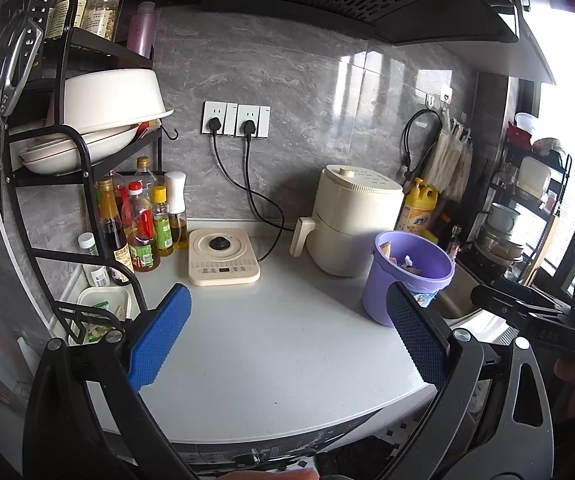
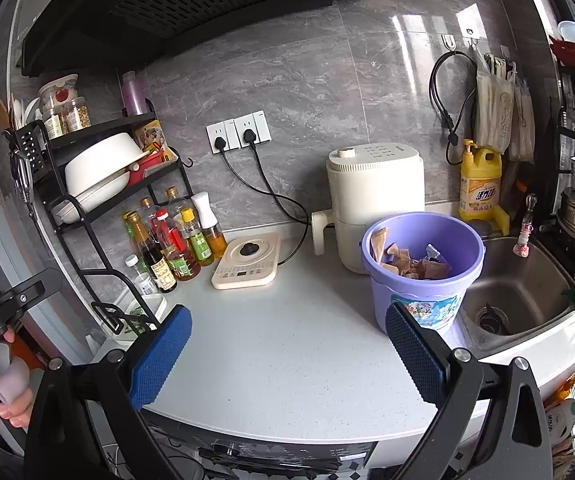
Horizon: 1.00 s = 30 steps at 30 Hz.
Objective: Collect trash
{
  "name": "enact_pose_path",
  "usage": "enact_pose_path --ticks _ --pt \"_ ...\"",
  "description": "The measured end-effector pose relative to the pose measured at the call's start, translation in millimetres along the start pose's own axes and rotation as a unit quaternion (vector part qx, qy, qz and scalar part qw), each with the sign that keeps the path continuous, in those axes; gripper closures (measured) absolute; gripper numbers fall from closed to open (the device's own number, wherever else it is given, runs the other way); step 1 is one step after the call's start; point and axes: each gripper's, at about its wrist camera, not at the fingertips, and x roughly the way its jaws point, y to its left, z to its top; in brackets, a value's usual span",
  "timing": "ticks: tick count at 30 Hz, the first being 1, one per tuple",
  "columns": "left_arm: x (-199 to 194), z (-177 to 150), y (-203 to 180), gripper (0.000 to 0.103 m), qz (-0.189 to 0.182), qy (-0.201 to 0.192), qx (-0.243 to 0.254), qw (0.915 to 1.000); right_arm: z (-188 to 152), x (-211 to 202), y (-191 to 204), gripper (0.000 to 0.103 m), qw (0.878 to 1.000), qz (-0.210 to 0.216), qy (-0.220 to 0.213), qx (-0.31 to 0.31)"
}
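A lilac bucket [image 2: 423, 276] with a blue picture label holds brown paper scraps [image 2: 407, 266]. The bench [image 2: 287, 336] is pale grey and finely speckled, the wall tiles [image 2: 307, 80] grey-veined marble. Both tongs [image 1: 287, 336] [image 2: 287, 350] carry blue textured pads on black frames. At right, a yellow detergent bottle [image 2: 480, 180].

Trash [image 2: 411, 266] in bucket [image 2: 383, 300]; sink [image 2: 527, 280] right.

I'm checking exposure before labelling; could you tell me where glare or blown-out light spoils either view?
Left wrist view: the window at the right edge is blown out white, and streaks glare on the wall tiles. Right wrist view: milder streaks on the tiles; the purple bucket stays evenly lit.
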Motion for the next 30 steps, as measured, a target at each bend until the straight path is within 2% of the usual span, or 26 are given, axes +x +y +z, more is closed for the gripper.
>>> enact_pose_path --ticks 30 --pt "2 2 5 0.006 -0.001 -0.006 -0.020 0.9998 11 0 10 0.008 1.000 -0.010 0.004 -0.022"
